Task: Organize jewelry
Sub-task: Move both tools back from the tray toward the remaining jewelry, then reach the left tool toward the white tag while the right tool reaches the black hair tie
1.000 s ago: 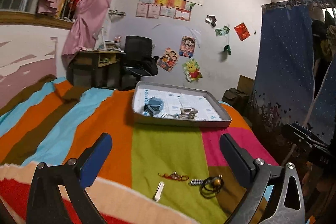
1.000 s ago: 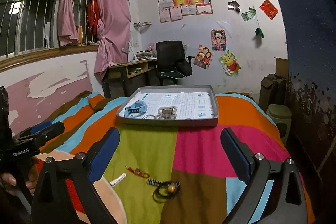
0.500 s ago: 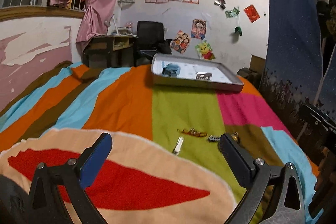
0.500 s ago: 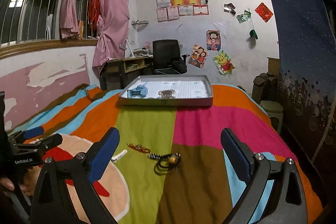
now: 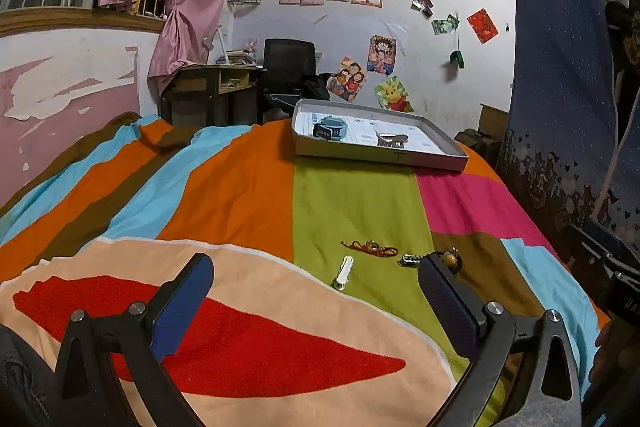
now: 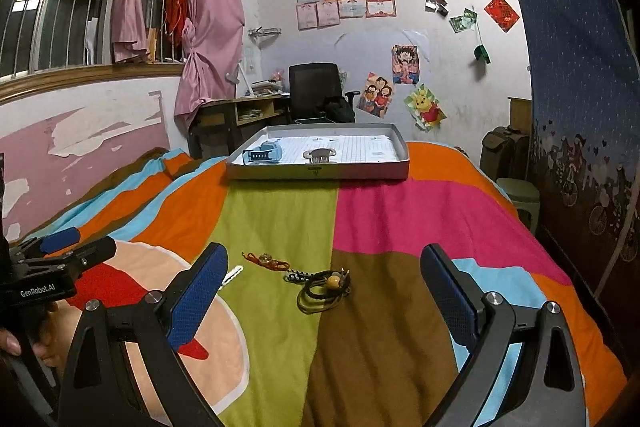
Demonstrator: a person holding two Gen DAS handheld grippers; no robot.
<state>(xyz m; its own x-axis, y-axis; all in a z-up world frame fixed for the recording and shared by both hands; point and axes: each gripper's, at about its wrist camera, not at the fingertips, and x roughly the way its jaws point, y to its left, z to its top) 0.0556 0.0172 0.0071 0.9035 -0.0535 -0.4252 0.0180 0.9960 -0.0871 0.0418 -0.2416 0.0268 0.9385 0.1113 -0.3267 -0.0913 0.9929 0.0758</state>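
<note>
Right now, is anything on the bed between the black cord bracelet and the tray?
Nothing visible. Between the black cord bracelet and the gray tray lies only bare bedspread. The red cord and white clip lie off to its left. The right gripper's jaws stand open.

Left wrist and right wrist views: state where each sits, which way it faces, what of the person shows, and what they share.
Left wrist: on the left hand-held gripper, open, facing along the bed toward the tray; fingertips show at right.
Right wrist: on the right hand-held gripper, open, facing the same way; a hand shows at left.
Shared: tray, red cord bracelet, white clip.
</note>
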